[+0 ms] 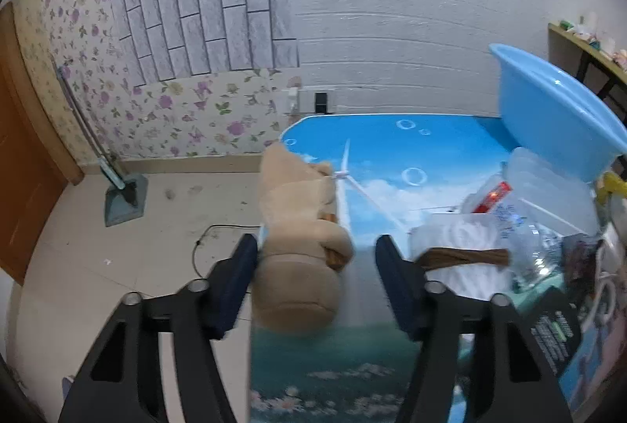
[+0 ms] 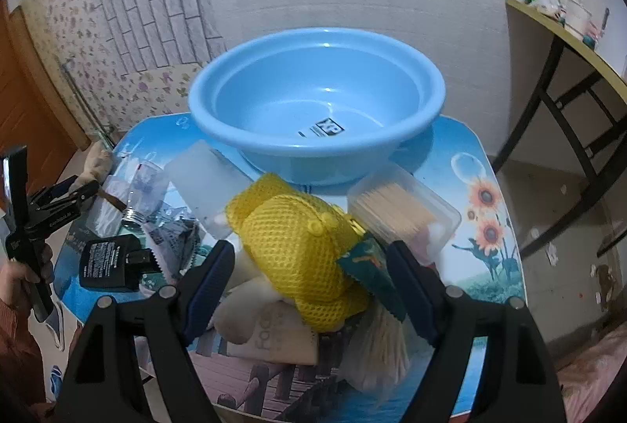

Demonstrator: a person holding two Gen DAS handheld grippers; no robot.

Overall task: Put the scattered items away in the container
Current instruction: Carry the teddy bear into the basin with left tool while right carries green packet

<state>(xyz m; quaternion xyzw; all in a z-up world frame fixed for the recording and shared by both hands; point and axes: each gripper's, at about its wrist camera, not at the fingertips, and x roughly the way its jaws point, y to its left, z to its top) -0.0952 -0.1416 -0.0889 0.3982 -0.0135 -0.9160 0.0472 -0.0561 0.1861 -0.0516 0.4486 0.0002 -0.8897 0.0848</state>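
A blue plastic basin (image 2: pixel 317 102) stands empty at the back of the printed table (image 2: pixel 482 239); it also shows in the left wrist view (image 1: pixel 548 109). My left gripper (image 1: pixel 316 254) is open around a beige plush bear (image 1: pixel 298 246) lying at the table's left edge. My right gripper (image 2: pixel 311 262) is open around a yellow mesh hat (image 2: pixel 298 250) lying on a pile of items. Beside the hat lie a clear box of sticks (image 2: pixel 403 211), a white tube (image 2: pixel 270 333) and a green sachet (image 2: pixel 368 266).
A black bottle (image 2: pixel 111 262), a clear plastic bottle (image 2: pixel 145 192), a frosted box (image 2: pixel 207 180) and a white cloth with a brown band (image 1: pixel 462 254) lie on the table's left half. A dustpan (image 1: pixel 121 196) stands on the floor. A yellow-topped side table (image 2: pixel 568 43) is at the right.
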